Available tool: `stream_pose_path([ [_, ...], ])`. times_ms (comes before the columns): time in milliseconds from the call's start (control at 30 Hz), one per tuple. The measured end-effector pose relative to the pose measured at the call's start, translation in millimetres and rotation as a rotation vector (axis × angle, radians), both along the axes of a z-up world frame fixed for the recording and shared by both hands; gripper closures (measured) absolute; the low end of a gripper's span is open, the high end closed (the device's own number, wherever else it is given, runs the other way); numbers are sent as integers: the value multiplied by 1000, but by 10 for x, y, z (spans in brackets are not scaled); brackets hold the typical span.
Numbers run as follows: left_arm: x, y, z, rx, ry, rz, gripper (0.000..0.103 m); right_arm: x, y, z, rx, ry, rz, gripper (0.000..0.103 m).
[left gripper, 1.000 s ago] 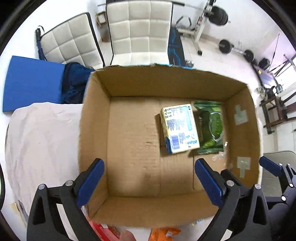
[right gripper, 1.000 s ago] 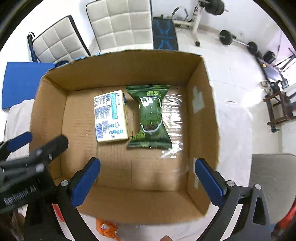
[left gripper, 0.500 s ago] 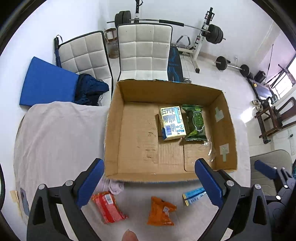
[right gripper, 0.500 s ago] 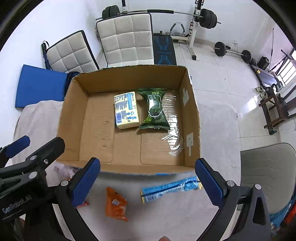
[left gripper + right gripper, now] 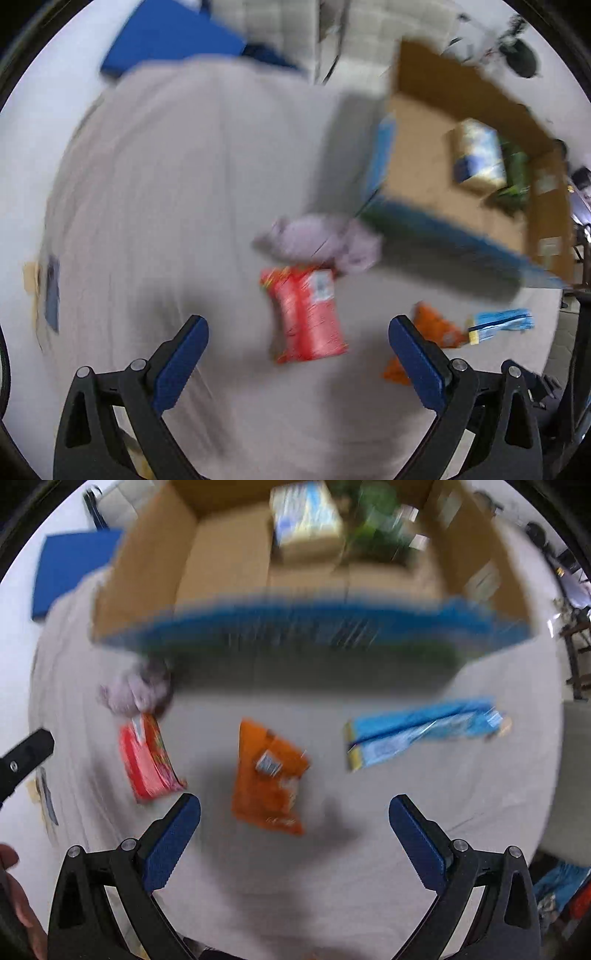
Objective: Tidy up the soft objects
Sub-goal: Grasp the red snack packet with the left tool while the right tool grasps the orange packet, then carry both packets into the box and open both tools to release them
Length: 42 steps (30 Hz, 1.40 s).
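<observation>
Both views are smeared by motion blur, so print on the packets cannot be read. One cloth-covered table (image 5: 369, 867) carries one cardboard box (image 5: 229, 561), whose far wall is cut off in the right view. Inside the box lie two things: a pale carton (image 5: 304, 520) and a green packet (image 5: 380, 528), its edges hard to make out. Four loose items lie on the cloth in front of the box: a blue packet (image 5: 421, 731), an orange packet (image 5: 267, 775), a red packet (image 5: 306, 317) and a pale crumpled wad (image 5: 325, 240) just beside the box corner. The left gripper (image 5: 297, 347) is spread wide with the red packet between and ahead of its fingers, untouched. The right gripper (image 5: 293, 823) is spread wide too, the orange packet between its fingers, untouched.
</observation>
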State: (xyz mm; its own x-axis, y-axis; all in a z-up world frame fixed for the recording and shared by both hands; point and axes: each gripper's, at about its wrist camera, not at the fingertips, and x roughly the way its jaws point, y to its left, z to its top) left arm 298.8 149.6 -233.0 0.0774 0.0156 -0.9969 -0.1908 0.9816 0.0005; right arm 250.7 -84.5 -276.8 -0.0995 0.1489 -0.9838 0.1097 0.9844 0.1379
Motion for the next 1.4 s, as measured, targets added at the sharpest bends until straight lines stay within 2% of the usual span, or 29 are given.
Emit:
stream_pose_path([
  [67, -25, 74, -304, -16, 61, 15, 3, -27, 84, -180, 17, 32, -8, 0],
  [233, -18, 74, -852, -65, 164, 29, 3, -71, 210, -562, 15, 97, -56, 1],
  [333, 10, 2, -1094, -86, 201, 22, 4, -83, 247, -713, 4, 123, -68, 8],
  [400, 20, -61, -1202, -94, 215, 15, 11, -93, 273, -785, -12, 141, -64, 19],
  [467, 11, -132, -1270, -100, 222, -4, 36, -93, 295, -767, -25, 126, -58, 26],
  [500, -12, -188, -1290, -85, 223, -24, 36, -91, 313, -755, -40, 124, -44, 30],
  [533, -31, -230, -1274, -70, 207, -42, 43, -91, 327, -743, -57, 117, -32, 40],
  [567, -59, -281, -1253, -59, 192, -60, 50, -101, 325, -733, -60, 114, -21, 42],
  [633, -129, -382, -1205, -24, 177, -85, 55, -105, 301, -719, -52, 116, -11, 44],
  [933, -510, -806, -1102, -30, 155, -135, 58, -284, 58, -523, -75, 108, 57, 52],
  [1067, -658, -1041, -1065, -59, 153, -149, 58, -391, -118, -424, -72, 101, 58, 53],
  [1200, -749, -1262, -994, -54, 137, -186, 58, -511, -254, -304, -90, 76, 76, 54],
  [1400, -996, -1595, -729, -46, 99, -249, 58, -795, -417, -232, -73, 78, 66, 56],
])
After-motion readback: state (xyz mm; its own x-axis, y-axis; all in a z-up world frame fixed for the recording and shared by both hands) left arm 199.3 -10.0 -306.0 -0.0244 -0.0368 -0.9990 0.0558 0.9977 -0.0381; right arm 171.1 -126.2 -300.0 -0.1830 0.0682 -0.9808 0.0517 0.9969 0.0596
